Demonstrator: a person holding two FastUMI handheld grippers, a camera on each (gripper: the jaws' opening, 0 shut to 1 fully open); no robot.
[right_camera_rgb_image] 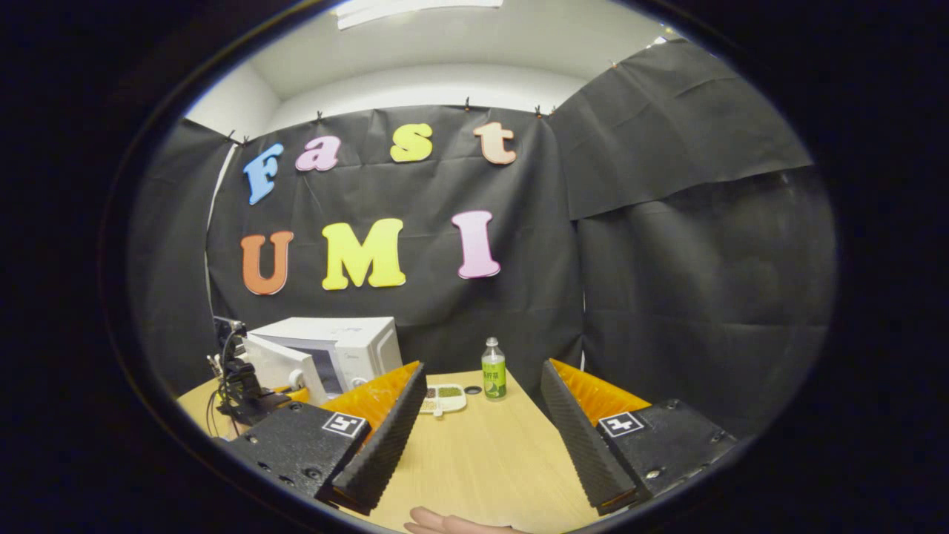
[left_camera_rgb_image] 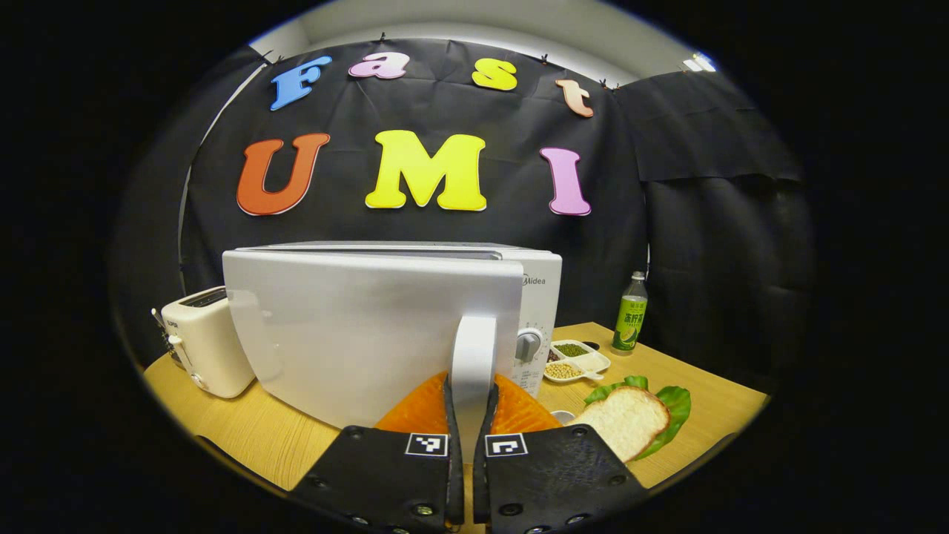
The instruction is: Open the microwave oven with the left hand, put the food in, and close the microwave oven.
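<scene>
The white microwave (left_camera_rgb_image: 540, 297) stands on the wooden table (left_camera_rgb_image: 252, 434) with its door (left_camera_rgb_image: 356, 334) swung partly open toward me. My left gripper (left_camera_rgb_image: 471, 404) is shut on the door's vertical white handle (left_camera_rgb_image: 473, 348). A slice of bread (left_camera_rgb_image: 626, 419) lies on a green lettuce leaf (left_camera_rgb_image: 676, 404) to the right of the microwave. In the right gripper view, my right gripper (right_camera_rgb_image: 482, 397) hovers open over the table, nothing between its fingers. There the microwave (right_camera_rgb_image: 363, 345) sits at far left with its door (right_camera_rgb_image: 285, 367) ajar and the left gripper (right_camera_rgb_image: 245, 389) at it.
A white toaster (left_camera_rgb_image: 207, 341) stands left of the microwave. A green bottle (left_camera_rgb_image: 630, 320) and a small divided dish of beans (left_camera_rgb_image: 577, 362) sit behind the bread. The bottle (right_camera_rgb_image: 493, 371) and dish (right_camera_rgb_image: 443, 397) lie ahead of the right gripper. A hand (right_camera_rgb_image: 452, 523) shows at the bottom edge.
</scene>
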